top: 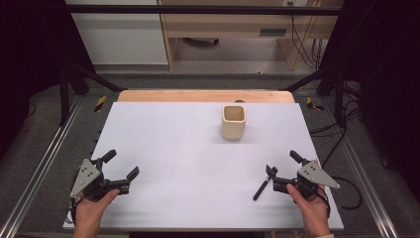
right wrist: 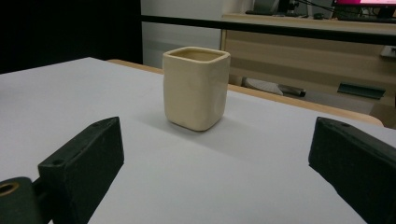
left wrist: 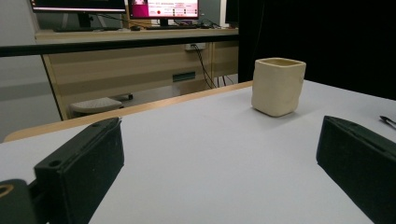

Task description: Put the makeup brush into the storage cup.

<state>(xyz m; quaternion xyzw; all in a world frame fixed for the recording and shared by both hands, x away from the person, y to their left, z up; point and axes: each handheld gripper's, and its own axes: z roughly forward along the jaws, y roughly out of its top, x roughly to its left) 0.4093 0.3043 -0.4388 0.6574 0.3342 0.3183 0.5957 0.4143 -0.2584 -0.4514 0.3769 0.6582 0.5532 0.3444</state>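
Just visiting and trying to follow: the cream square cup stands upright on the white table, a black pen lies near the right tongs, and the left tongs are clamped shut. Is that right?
Not quite. The left tongs are open, not shut: the left gripper view shows their jaws wide apart with nothing between. The rest holds: the cream square cup stands upright on the white table, and the black pen lies near the right tongs.

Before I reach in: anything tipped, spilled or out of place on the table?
Nothing stands out. The cup stands upright and apart from both grippers, with no spill around it. A black pen lies loose on the table beside the right gripper.
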